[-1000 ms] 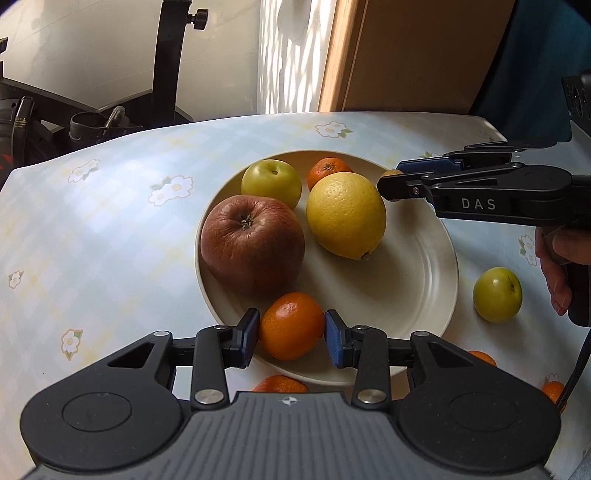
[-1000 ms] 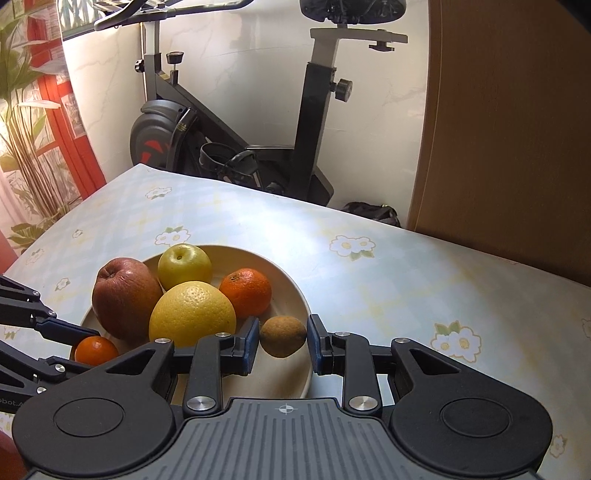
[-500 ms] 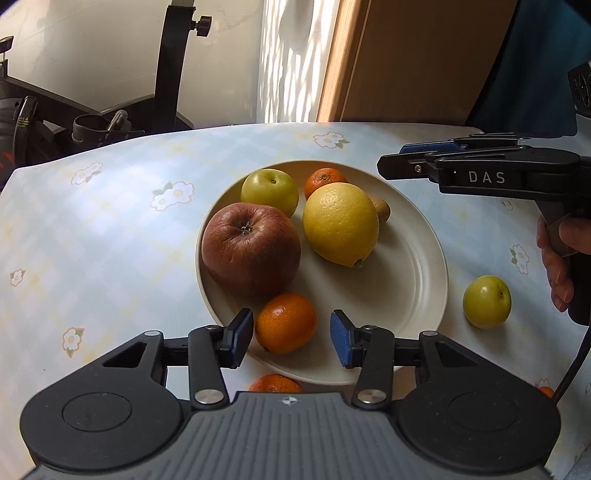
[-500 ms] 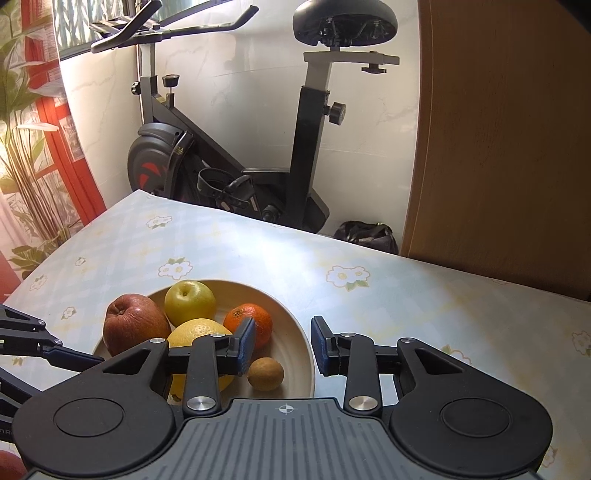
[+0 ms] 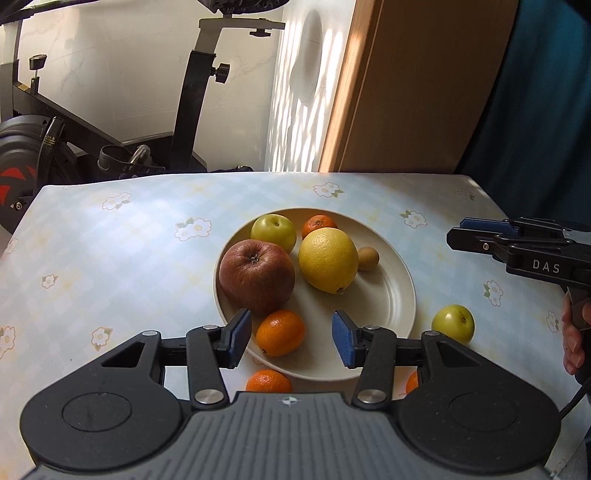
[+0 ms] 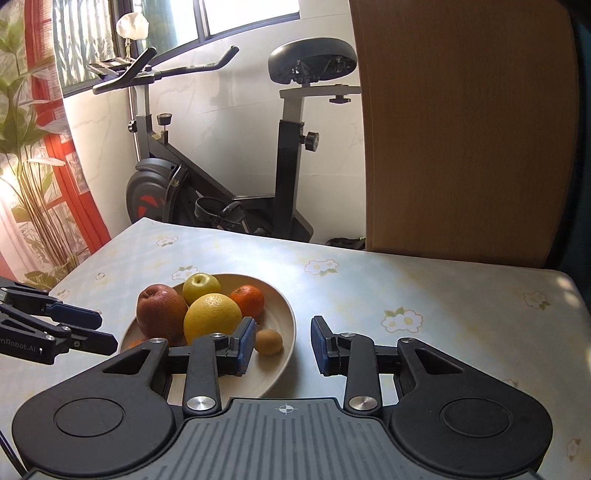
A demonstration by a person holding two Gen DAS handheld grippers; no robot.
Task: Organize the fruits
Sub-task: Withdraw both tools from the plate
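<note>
Tongs both spread, left tongs (image 5: 291, 338) opening, right tongs (image 6: 282, 345) empty; table-side green apple (image 5: 453, 322) solely in left view.

Black exercise bike (image 6: 221, 192) parked against a white wall (image 5: 110, 74), window (image 6: 166, 29) above it. Red curtain (image 6: 77, 177) on the left, wooden panel (image 6: 465, 140) right, dappled sunlight.

My left wrist camera looks steeply down along its fingers, close over the near rim of the fruit plate (image 5: 388, 266). My right wrist camera faces the same plate (image 6: 286, 325) from its other side, tilted higher toward the exercise bike (image 6: 221, 192), perhaps slightly farther back. Both share plate, table (image 5: 110, 258) and bike.
</note>
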